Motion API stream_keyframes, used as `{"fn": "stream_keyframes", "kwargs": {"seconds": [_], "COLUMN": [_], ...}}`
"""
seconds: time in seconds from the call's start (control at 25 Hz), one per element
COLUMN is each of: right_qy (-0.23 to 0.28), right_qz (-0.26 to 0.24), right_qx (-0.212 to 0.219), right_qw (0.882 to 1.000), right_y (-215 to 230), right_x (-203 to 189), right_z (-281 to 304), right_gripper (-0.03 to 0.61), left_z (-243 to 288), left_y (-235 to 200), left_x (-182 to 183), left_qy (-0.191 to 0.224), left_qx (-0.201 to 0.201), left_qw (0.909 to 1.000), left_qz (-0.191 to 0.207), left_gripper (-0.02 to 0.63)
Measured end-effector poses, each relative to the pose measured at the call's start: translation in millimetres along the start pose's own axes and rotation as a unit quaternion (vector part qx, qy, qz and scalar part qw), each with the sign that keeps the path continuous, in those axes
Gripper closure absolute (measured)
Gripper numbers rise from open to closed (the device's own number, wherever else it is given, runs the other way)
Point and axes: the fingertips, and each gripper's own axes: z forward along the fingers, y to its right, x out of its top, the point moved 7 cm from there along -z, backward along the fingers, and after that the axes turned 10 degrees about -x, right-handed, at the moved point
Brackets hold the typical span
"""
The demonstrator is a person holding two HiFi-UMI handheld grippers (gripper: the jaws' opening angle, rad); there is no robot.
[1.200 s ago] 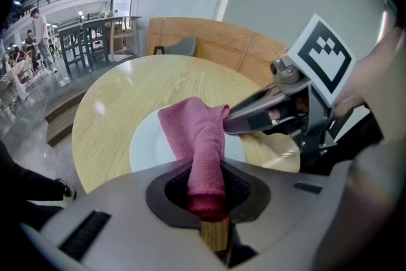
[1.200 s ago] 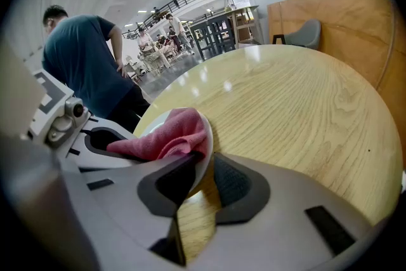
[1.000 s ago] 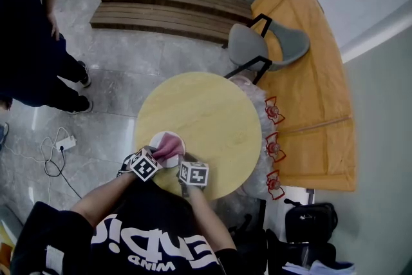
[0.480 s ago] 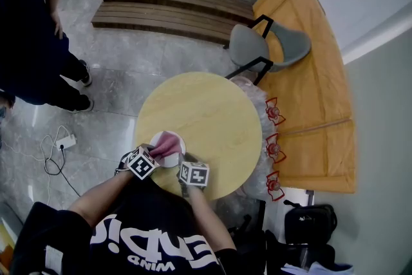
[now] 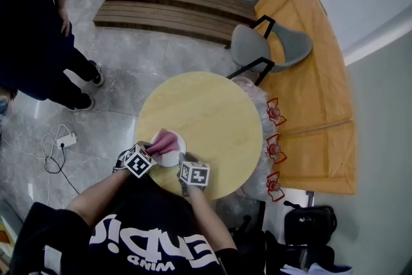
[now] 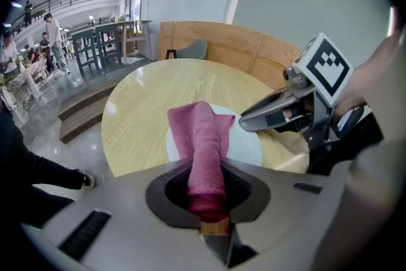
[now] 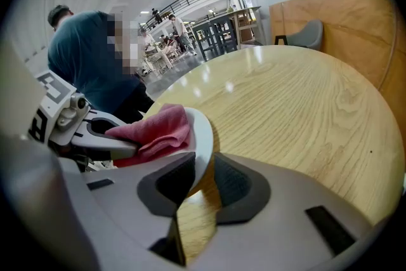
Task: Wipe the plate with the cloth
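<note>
A white plate (image 5: 174, 154) sits near the front left edge of the round wooden table (image 5: 212, 119). A pink cloth (image 5: 164, 142) lies across the plate. My left gripper (image 6: 206, 197) is shut on the cloth (image 6: 203, 143), whose free end drapes over the plate (image 6: 244, 143). My right gripper (image 7: 196, 184) is shut on the plate's near rim (image 7: 202, 136), with the cloth (image 7: 155, 130) just beyond it. In the head view the left gripper (image 5: 147, 152) and the right gripper (image 5: 187, 167) flank the plate.
A grey chair (image 5: 267, 48) stands at the table's far side, beside a curved wooden bench (image 5: 315, 106). A person in dark clothes (image 5: 32, 29) stands on the floor at left. A power strip with cable (image 5: 61, 142) lies on the floor.
The left gripper and the pink cloth have shifted slightly toward the plate's left rim. The right gripper has kept still on the plate.
</note>
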Motion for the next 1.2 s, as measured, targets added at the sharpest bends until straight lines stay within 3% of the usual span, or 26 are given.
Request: {"fn": "stream_keyframes", "kwargs": {"seconds": [0.44, 0.6, 0.92, 1.2], "right_qy": [0.001, 0.004, 0.007, 0.005], "right_qz": [-0.001, 0.004, 0.015, 0.017], "right_qx": [0.002, 0.003, 0.001, -0.005], "right_qw": [1.000, 1.000, 1.000, 1.000], "right_y": [-0.9, 0.2, 1.0, -3.6], "right_x": [0.3, 0.3, -0.4, 0.5], "right_z": [-0.3, -1.0, -0.1, 0.1], "right_gripper": [0.480, 0.481, 0.482, 0.482], "left_z": [-15.1, -32.6, -33.8, -12.1], "left_y": [-13.9, -19.8, 15.5, 49.7], "left_x": [-5.0, -4.2, 21.6, 27.2], "left_qy": [0.012, 0.045, 0.075, 0.039], "left_qx": [0.024, 0.036, -0.011, -0.070], "left_qw": [0.9994, 0.9973, 0.9971, 0.9966], "left_qz": [-0.020, -0.045, -0.012, 0.019], "left_gripper": [0.565, 0.565, 0.565, 0.565]}}
